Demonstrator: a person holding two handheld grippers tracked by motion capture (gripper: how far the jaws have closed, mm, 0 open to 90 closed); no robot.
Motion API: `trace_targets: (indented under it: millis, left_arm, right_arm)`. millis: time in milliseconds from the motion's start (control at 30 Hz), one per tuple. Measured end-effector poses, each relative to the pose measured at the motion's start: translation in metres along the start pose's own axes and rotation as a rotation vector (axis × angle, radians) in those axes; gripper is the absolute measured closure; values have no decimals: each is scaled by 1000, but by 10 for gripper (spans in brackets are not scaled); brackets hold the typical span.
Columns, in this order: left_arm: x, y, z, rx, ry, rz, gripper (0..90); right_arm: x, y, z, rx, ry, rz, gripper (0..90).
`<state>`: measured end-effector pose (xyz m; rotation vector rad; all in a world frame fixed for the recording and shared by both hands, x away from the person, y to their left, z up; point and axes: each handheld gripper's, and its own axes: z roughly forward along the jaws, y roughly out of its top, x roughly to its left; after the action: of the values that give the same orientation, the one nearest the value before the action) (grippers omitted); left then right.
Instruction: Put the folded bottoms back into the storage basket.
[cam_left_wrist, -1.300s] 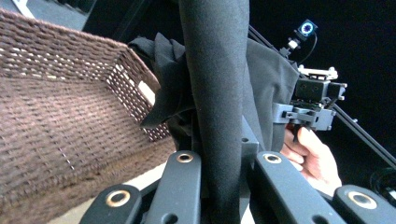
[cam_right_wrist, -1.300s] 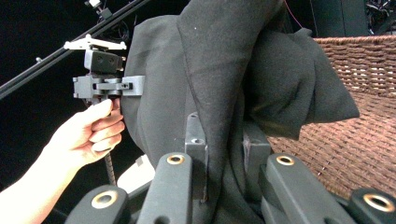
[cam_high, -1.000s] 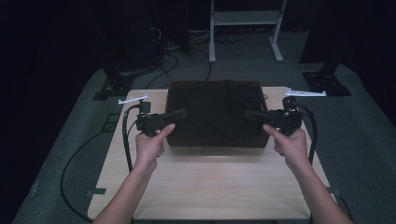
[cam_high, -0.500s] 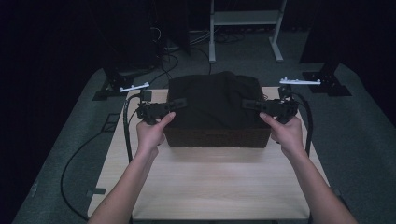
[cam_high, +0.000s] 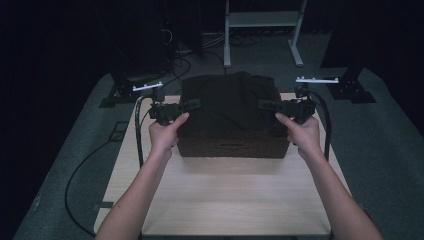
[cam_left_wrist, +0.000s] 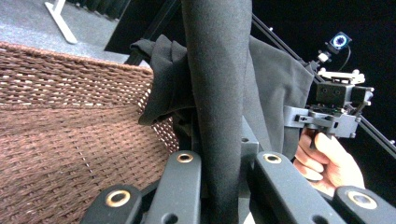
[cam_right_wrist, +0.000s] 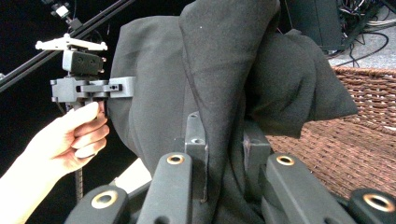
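The left tool (cam_high: 192, 105) is closed on a fold of the black cloth (cam_high: 227, 102); in the left gripper view the fold (cam_left_wrist: 217, 93) runs upright between its jaws, pinched tight. The cloth is lifted taut between the two tools, above and partly inside a brown woven basket (cam_high: 232, 145) that sits toward the far edge of the table (cam_high: 230, 195), about midway between its left and right edges. The cloth's lower part hangs down into the basket and drapes over its rim. The right tool (cam_high: 265, 105) is likewise clamped on the cloth, a thick fold (cam_right_wrist: 219, 84) standing between its jaws in the right gripper view, with the basket weave (cam_right_wrist: 369, 126) beside it.
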<state>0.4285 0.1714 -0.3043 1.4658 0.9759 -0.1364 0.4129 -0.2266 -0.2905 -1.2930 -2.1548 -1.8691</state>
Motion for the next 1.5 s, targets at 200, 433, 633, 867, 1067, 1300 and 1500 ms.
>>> trace_targets:
  millis: [200,433,633,867,1067,1300,1500]
  left_arm:
    - [4,4,5,3,16,-3,838]
    - [11,7,11,4,28,-17,838]
    - [18,8,18,2,38,-28,838]
    - [25,10,25,7,49,-42,837]
    - [30,11,30,11,62,-48,838]
    - [36,13,34,12,77,-58,838]
    - [42,12,37,14,91,-65,837]
  right_arm:
    - [-7,3,5,4,-13,10,773]
    - [-13,7,11,13,-33,15,773]
    - [-19,10,16,19,-52,17,773]
    - [-24,12,20,29,-68,18,773]
    - [-30,12,25,35,-79,24,773]
    - [-34,14,31,49,-97,22,773]
    - [-37,14,37,62,-108,26,773]
